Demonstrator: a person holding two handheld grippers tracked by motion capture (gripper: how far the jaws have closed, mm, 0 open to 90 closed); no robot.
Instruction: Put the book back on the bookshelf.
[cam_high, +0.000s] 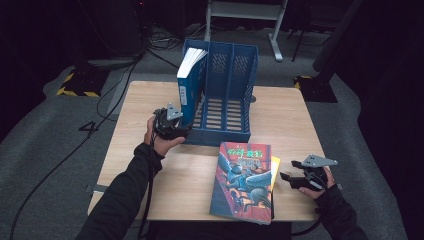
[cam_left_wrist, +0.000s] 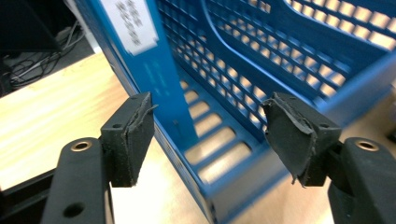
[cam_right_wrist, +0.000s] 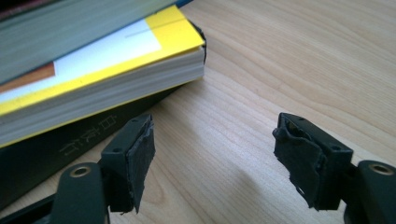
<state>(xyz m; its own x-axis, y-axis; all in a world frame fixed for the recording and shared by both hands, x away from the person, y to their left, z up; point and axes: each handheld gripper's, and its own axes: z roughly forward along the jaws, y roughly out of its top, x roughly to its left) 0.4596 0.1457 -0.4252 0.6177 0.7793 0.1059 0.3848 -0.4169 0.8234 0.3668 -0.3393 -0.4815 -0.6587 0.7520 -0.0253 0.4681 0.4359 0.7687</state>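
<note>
A blue slotted file rack (cam_high: 227, 100) stands at the back middle of the wooden table (cam_high: 150, 100). A blue book (cam_high: 190, 82) stands upright in its leftmost slot, leaning a little. My left gripper (cam_high: 186, 131) is at the rack's front left corner. In the left gripper view it (cam_left_wrist: 208, 135) is open, with the book's spine (cam_left_wrist: 159, 70) and the rack's floor (cam_left_wrist: 219, 144) beyond the jaws and neither pad touching. A stack of books lies at the table's front, topped by a colourful cover (cam_high: 242, 180) over a yellow book (cam_right_wrist: 116, 51) and a dark one (cam_right_wrist: 56, 149). My right gripper (cam_right_wrist: 212, 158) is open, just right of the stack.
The rack's middle and right slots (cam_high: 235, 107) hold nothing. The stack's near edge overhangs the table's front edge (cam_high: 175, 217). Cables (cam_high: 100, 120) trail over the grey floor at the left, and a white frame (cam_high: 245, 12) stands behind the table.
</note>
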